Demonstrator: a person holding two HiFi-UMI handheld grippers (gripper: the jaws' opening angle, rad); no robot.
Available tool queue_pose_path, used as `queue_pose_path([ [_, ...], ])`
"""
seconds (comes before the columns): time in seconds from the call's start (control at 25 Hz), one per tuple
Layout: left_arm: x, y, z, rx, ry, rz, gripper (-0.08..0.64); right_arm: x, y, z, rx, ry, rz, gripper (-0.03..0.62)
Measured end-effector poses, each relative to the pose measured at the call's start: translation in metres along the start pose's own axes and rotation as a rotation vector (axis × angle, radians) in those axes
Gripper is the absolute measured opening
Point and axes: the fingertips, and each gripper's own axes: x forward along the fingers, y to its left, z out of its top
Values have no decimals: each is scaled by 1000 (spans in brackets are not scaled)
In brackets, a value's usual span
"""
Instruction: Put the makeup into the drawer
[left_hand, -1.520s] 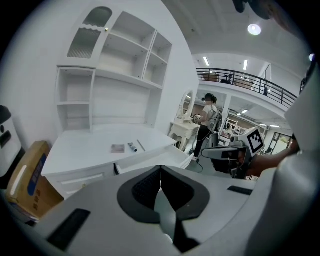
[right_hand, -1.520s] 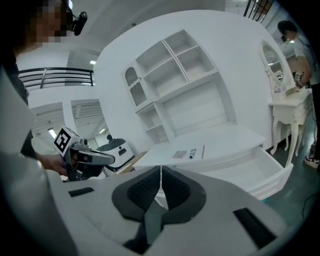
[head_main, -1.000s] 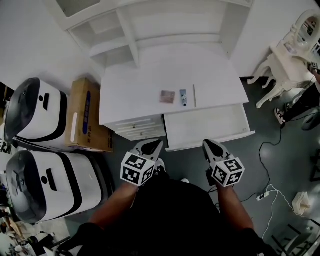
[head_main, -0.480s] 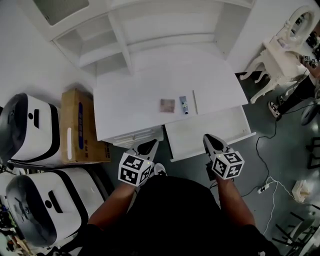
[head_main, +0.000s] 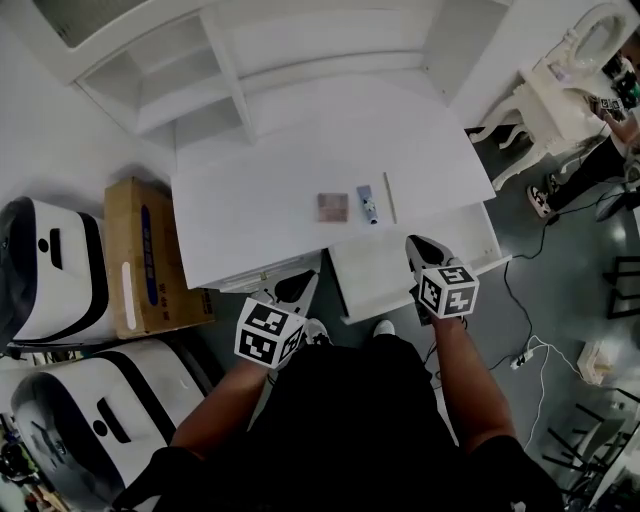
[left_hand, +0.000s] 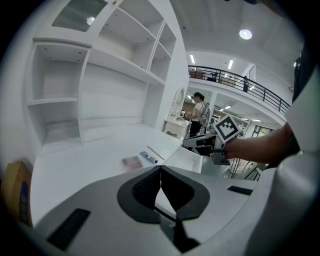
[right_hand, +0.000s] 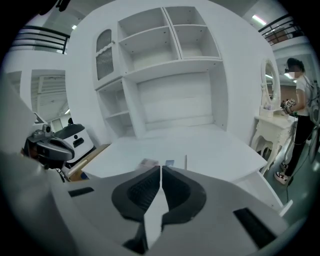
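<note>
Three pieces of makeup lie in a row on the white table (head_main: 260, 190), near its front edge: a flat pinkish palette (head_main: 333, 207); just beside it at 3 o'clock a small blue tube (head_main: 367, 203); and at 3 o'clock of that a thin white stick (head_main: 389, 197). None of them is in the drawer yet. One drawer (head_main: 375, 285) stands pulled out below the table edge, at about 5 o'clock from the row, and its floor looks bare.

There are two claws. The left claw (head_main: 297, 287) hangs off the table's front edge at 7 o'clock from the palette, its jaws pressed together on nothing; the right claw (head_main: 421, 245) hangs over the open drawer at 5 o'clock from the stick, jaws likewise pressed together and empty.

All three pieces look light and stiff. The palette lies flat and is probably smooth, so it likely needs a pinch across two opposite edges; a careless pinch could skid it along the table. The tube and the stick look round and may roll; each is best taken across its middle; the stick is slender enough to slip out of a loose pinch.
</note>
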Motion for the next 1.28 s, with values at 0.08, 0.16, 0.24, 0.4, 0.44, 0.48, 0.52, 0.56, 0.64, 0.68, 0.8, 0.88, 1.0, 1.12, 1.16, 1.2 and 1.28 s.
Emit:
queue_pose_path([
  [0.08,4,2,-3,-4,10,10,11,18,-11,2,-25,21,-8,29],
  [0.16,9,5,-4,-17,16,28,11,38,-23,2,-45,48,-8,30],
  [0.24,11,8,0,-44,6,54,11,57,-34,-1,-62,79,-4,31],
  [0.4,17,13,6,-100,-12,98,11,95,-51,-13,-124,156,6,31],
  [0.44,20,13,5,-107,-9,107,11,104,-54,-16,-141,177,10,31],
  [0.48,22,14,4,-112,-6,116,11,114,-57,-19,-154,196,14,31],
  [0.52,24,14,3,-118,-2,125,11,122,-60,-22,-162,213,17,31],
  [0.56,26,15,2,-123,3,135,11,130,-64,-25,-167,229,19,31],
  [0.64,29,15,0,-138,12,155,11,144,-71,-29,-174,255,24,32],
  [0.68,31,15,-1,-147,16,163,11,151,-75,-29,-178,266,27,34],
  [0.8,34,16,-6,-175,31,184,11,169,-80,-32,-184,300,37,52],
  [0.88,36,18,-9,-190,42,199,11,180,-84,-33,-173,321,39,84],
  [1.0,38,21,-8,-207,42,219,11,189,-86,-37,-142,359,36,84],
  [1.12,38,25,-4,-214,31,239,11,193,-84,-46,-114,394,36,84],
  [1.16,38,25,-3,-215,29,243,11,194,-84,-48,-109,398,34,84],
  [1.2,38,26,-2,-215,28,246,11,194,-85,-48,-106,399,31,84],
  [1.28,38,26,-1,-217,28,250,11,194,-86,-48,-95,403,28,83],
])
